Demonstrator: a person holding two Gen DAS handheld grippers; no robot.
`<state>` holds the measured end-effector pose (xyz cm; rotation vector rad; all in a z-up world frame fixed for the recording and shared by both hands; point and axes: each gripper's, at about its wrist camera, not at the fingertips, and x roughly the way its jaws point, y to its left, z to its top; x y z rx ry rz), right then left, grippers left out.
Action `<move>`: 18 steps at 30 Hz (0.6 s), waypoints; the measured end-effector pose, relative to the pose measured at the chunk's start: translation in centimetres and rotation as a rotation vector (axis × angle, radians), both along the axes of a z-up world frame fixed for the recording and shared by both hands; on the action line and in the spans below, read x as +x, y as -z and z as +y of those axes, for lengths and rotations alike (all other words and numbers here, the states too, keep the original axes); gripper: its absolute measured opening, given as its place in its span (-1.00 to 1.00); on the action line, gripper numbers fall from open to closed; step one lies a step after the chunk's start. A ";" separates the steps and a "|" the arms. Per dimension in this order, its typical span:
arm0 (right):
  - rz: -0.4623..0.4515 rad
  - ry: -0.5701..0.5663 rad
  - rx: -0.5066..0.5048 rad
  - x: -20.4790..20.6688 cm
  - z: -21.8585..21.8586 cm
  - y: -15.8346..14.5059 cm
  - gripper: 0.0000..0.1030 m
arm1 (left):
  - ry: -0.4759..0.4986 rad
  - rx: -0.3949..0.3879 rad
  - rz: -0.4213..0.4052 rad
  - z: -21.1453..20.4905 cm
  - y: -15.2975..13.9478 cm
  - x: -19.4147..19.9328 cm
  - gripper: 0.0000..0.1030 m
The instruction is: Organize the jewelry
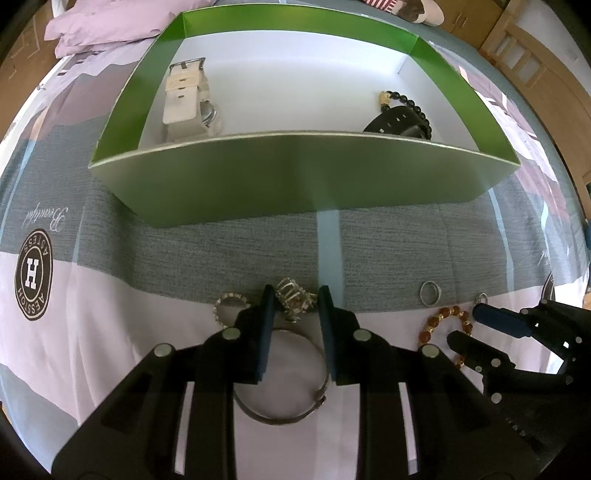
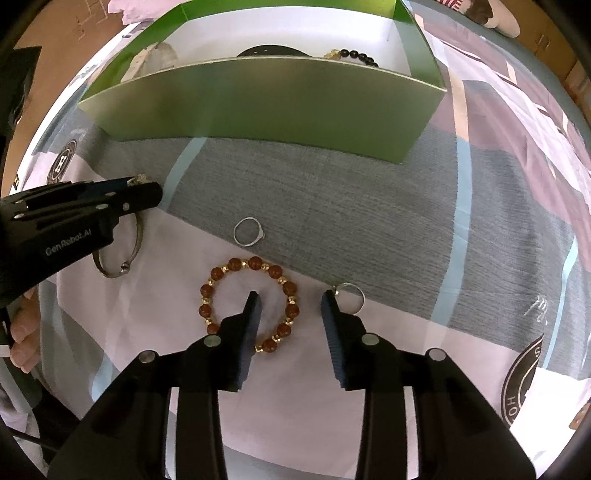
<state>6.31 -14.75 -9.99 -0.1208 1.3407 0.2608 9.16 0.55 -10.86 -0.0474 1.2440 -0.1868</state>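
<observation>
Patterned bedspread (image 1: 147,236), grey and lilac with round logo prints, carried a green box (image 1: 295,173) near its far edge; lilac pillow (image 1: 110,26) and wooden furniture (image 1: 524,59) behind. White watch (image 1: 184,99), black strap (image 1: 397,122) and black bead bracelet (image 1: 410,105) lay inside. Left gripper (image 1: 295,299), jaws part open, straddled an ornate ring (image 1: 293,297), contact unclear. Right gripper (image 2: 290,301), jaws wide and empty, straddled the amber bead bracelet (image 2: 249,304). Bangle (image 2: 118,254) and silver ring (image 2: 248,232) lay on the bedspread.

A home bedroom: a printed bedsheet (image 1: 147,332), a pillow (image 1: 110,26), wooden cabinets (image 1: 517,40).
</observation>
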 end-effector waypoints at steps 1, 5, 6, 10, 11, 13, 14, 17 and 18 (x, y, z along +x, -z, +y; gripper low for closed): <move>-0.002 -0.002 -0.003 0.0 0.0 0.1 -0.30 | -0.001 -0.001 0.001 0.0 0.0 0.0 -0.53; -0.008 -0.011 -0.011 -0.1 0.2 0.6 -0.30 | 0.000 0.000 0.000 0.0 0.0 0.0 -0.53; -0.010 -0.012 -0.013 -0.2 0.2 0.6 -0.30 | 0.001 0.002 0.000 0.0 0.1 0.0 -0.53; -0.018 -0.025 -0.028 -0.4 0.2 0.6 -0.30 | 0.006 0.010 -0.004 -0.2 0.1 0.0 -0.53; -0.022 -0.027 -0.035 -0.8 0.8 0.5 -0.31 | 0.007 0.011 -0.005 -0.2 0.2 0.0 -0.53; -0.029 -0.035 -0.044 -1.1 1.2 0.5 -0.43 | 0.007 0.011 -0.005 -0.3 0.2 -0.1 -0.53; -0.031 -0.038 -0.043 -1.3 1.6 0.4 -0.51 | 0.008 0.012 -0.005 -0.3 0.2 -0.1 -0.53; -0.032 -0.048 -0.043 -1.6 2.0 0.3 -0.61 | 0.007 0.013 -0.006 -0.3 0.2 -0.1 -0.53; -0.031 -0.051 -0.043 -1.7 2.1 0.3 -0.65 | 0.007 0.013 -0.006 -0.3 0.2 -0.1 -0.54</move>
